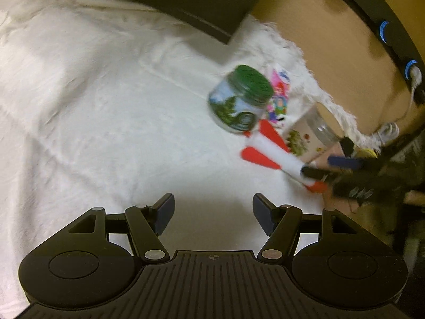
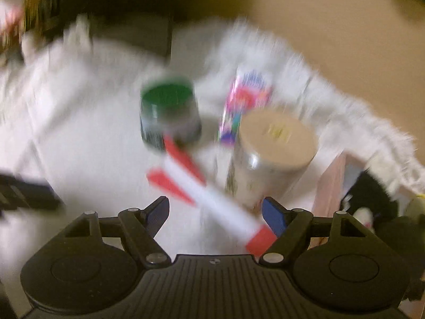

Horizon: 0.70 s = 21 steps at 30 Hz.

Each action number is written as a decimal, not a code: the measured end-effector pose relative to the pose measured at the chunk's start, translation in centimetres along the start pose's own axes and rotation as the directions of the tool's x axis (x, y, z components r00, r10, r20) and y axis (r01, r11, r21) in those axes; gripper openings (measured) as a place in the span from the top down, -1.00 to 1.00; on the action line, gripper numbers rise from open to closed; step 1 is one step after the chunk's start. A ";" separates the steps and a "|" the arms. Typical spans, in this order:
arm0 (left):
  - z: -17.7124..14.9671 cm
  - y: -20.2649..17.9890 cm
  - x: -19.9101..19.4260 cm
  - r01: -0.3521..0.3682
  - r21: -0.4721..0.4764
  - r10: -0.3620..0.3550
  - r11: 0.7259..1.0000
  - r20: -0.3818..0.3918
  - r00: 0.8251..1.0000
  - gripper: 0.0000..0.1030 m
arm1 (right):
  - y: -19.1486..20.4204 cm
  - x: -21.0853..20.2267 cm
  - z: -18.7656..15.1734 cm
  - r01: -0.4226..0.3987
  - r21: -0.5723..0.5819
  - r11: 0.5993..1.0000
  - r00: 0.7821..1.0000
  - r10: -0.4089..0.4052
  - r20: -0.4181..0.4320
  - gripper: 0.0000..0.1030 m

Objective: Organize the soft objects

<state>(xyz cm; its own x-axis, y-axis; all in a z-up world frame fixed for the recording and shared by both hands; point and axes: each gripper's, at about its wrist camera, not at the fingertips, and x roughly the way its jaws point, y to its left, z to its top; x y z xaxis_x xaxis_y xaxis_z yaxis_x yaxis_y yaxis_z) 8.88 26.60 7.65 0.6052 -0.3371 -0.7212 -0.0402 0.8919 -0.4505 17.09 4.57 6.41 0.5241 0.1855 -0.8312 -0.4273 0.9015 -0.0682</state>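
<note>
A soft red-and-white rocket toy (image 1: 268,151) lies on the white fringed cloth (image 1: 106,106), slanting in front of two jars. In the right wrist view the rocket (image 2: 202,188) runs between the jaws of my right gripper (image 2: 215,206). That gripper is open, and the toy's red nose sits close to the right finger. From the left wrist view my right gripper (image 1: 332,167) straddles the rocket's nose end. My left gripper (image 1: 213,212) hangs open over bare cloth, with nothing between its pads. The right wrist view is blurred.
A green-lidded jar (image 1: 240,98) and a clear jar with a tan lid (image 1: 310,133) stand behind the rocket, with a colourful packet (image 1: 279,93) between them. A pink box (image 2: 332,186) holding something black and fuzzy (image 2: 372,194) sits at the right. A tan surface (image 1: 318,26) lies beyond the cloth's fringe.
</note>
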 end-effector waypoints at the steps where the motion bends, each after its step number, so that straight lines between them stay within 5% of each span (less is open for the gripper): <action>1: -0.1 0.5 -0.1 -0.001 -0.012 0.001 1.000 0.000 1.000 -0.36 | 0.1 0.9 -0.1 0.025 -0.021 0.999 0.999 -0.025 -0.027 -0.50; 7: -0.5 3.0 0.1 -0.012 -0.062 0.010 0.998 -0.029 1.000 -0.36 | 0.3 4.3 0.1 0.080 -0.109 0.991 0.993 -0.089 -0.083 -0.38; 8: -0.5 3.1 0.1 -0.016 -0.060 0.014 0.998 -0.031 0.999 -0.36 | 0.2 4.1 0.1 0.072 -0.093 0.993 0.993 -0.079 -0.084 -0.01; 11: -0.4 3.1 0.0 -0.019 -0.040 0.018 0.999 -0.033 0.999 -0.36 | 0.8 3.0 -0.3 0.043 -0.079 0.996 0.996 -0.049 -0.076 0.27; 16: -0.2 1.8 -0.1 -0.030 0.024 0.030 0.999 -0.029 0.999 -0.36 | 2.7 -0.7 -1.4 -0.105 0.015 0.994 0.993 0.106 -0.047 0.45; 21: -0.1 0.0 0.1 -0.041 0.109 0.044 0.993 -0.024 0.999 -0.36 | 5.9 -2.7 -3.4 -0.331 0.124 0.936 0.942 0.336 -0.025 0.45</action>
<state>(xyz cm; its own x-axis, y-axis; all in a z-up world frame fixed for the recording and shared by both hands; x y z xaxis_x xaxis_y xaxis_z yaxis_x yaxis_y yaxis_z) 8.83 26.55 7.56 0.5836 -0.3046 -0.7527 0.0222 0.9326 -0.3602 10.66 8.01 6.34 0.3318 0.4679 -0.8191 -0.4816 0.8307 0.2795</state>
